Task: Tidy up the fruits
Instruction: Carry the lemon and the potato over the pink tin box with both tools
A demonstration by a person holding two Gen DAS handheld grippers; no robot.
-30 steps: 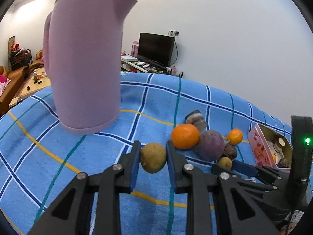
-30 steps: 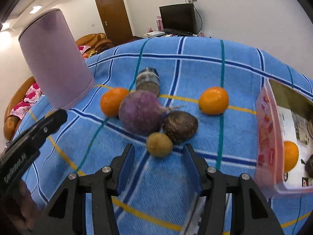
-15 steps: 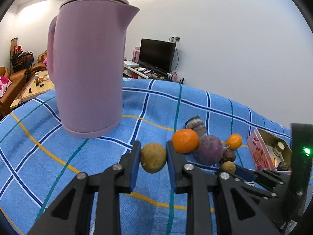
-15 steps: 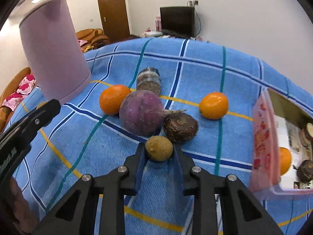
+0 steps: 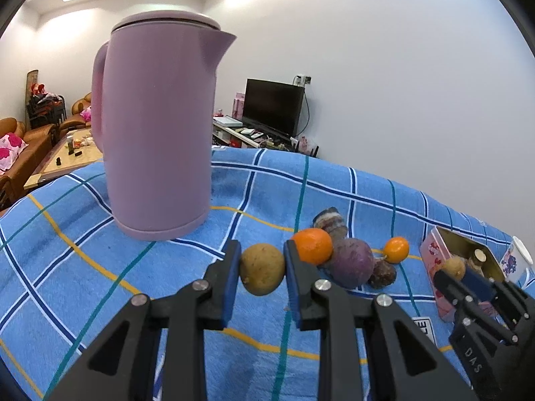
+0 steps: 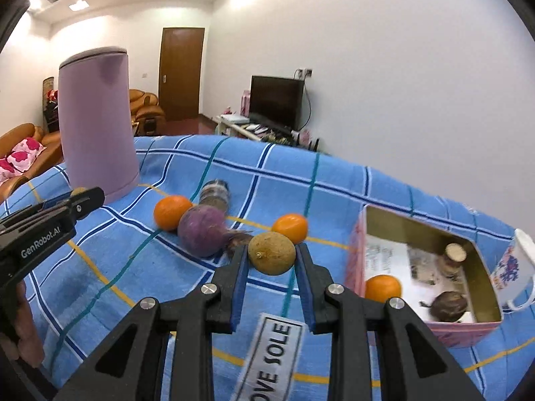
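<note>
My left gripper point(image 5: 262, 269) is shut on a yellow-brown potato point(image 5: 262, 269) and holds it above the blue checked cloth point(image 5: 83, 267). My right gripper point(image 6: 272, 258) is shut on a small brown round fruit point(image 6: 272, 258), lifted beside the pink tin box point(image 6: 434, 329). The box holds an orange point(image 6: 383, 288), a dark brown fruit point(image 6: 448, 307) and a small jar point(image 6: 453, 257). On the cloth lie two oranges point(image 6: 172, 212) point(image 6: 290, 228), a purple round root point(image 6: 202, 230) and a striped grey-brown piece point(image 6: 215, 193). The right gripper point(image 5: 468, 279) shows in the left wrist view.
A tall pink kettle point(image 5: 157, 133) stands on the cloth at the back left. A white patterned mug point(image 6: 516, 267) stands right of the box. A printed label point(image 6: 272, 357) lies on the cloth under my right gripper. Beyond the table are sofas and a TV.
My right gripper closed on the small brown fruit, lifted it and moved right toward the pink box. My left gripper kept the potato and rose and pulled back from the kettle.
</note>
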